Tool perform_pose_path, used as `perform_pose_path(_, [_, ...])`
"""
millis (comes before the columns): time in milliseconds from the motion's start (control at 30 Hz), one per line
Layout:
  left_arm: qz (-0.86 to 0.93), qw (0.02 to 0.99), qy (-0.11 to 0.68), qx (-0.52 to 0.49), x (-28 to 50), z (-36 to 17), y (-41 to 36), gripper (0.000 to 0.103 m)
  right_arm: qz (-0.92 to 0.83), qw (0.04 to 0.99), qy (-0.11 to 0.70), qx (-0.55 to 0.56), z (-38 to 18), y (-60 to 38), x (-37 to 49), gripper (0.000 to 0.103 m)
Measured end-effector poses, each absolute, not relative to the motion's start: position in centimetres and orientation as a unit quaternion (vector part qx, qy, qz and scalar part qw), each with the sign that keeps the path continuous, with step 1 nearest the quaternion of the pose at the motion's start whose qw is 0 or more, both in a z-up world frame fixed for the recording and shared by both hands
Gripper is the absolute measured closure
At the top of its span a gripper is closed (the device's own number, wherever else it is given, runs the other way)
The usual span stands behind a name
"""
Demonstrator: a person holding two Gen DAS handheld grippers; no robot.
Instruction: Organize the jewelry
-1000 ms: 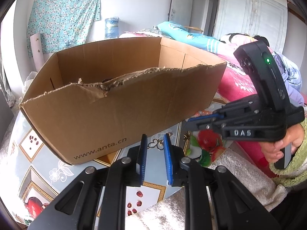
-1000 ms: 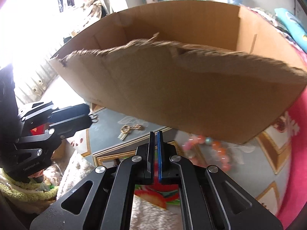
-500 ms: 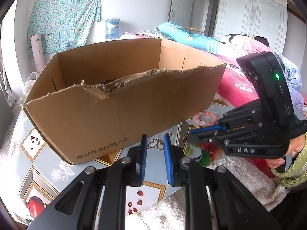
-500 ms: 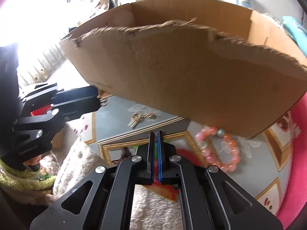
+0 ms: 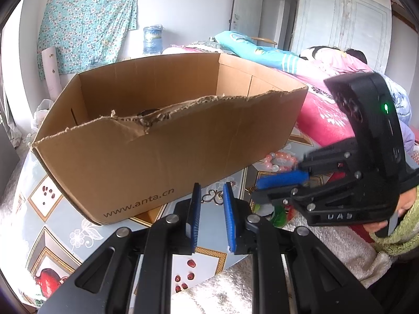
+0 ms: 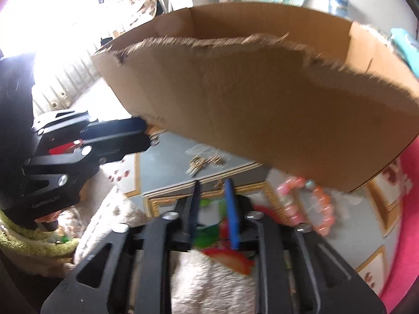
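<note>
We hold both hand-held grippers, left (image 5: 210, 192) and right (image 6: 212, 185), released and empty. The bracelet (image 6: 305, 206) and gold piece (image 6: 203, 163) lie on the bench beside the box (image 5: 167, 144); sorting remains undone.

Left gripper (image 5: 211, 195) and right gripper (image 6: 212, 187) both have fingers parted, holding nothing

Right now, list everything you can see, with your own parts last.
cardboard box: one, brown, torn rim, on the table
bead bracelet: one, pink and orange, on the table by the box's right end
gold jewelry: small cluster, gold, on the table before the box
table: one, blue-grey patterned top
floral cloth: one, teal, on the far wall
left gripper: one, black, blue pads, open
right gripper: one, black, open
</note>
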State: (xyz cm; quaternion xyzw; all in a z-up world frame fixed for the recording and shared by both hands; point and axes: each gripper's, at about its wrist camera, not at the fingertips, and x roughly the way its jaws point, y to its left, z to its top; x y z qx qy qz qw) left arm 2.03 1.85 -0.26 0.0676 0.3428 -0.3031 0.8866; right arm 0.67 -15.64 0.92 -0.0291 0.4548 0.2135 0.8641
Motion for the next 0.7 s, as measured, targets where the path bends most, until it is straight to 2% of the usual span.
perform_pose_path(333, [-0.301, 0.887, 0.345, 0.066, 2.0, -0.4, 1.7, 0.087, 0.179, 0.874, 0.45, -0.043, 0.0, -14.0, 0.6, 0.073])
perform_pose_path(533, [-0.301, 0.887, 0.345, 0.065, 2.0, -0.4, 1.6, 0.087, 0.151, 0.884, 0.438, -0.067, -0.5, -12.2, -0.5, 0.08])
perform_pose_path(700, [-0.301, 0.887, 0.344, 0.066, 2.0, -0.3, 1.7, 0.087, 0.148, 0.883, 0.442, -0.065, -1.4, -10.5, -0.9, 0.092])
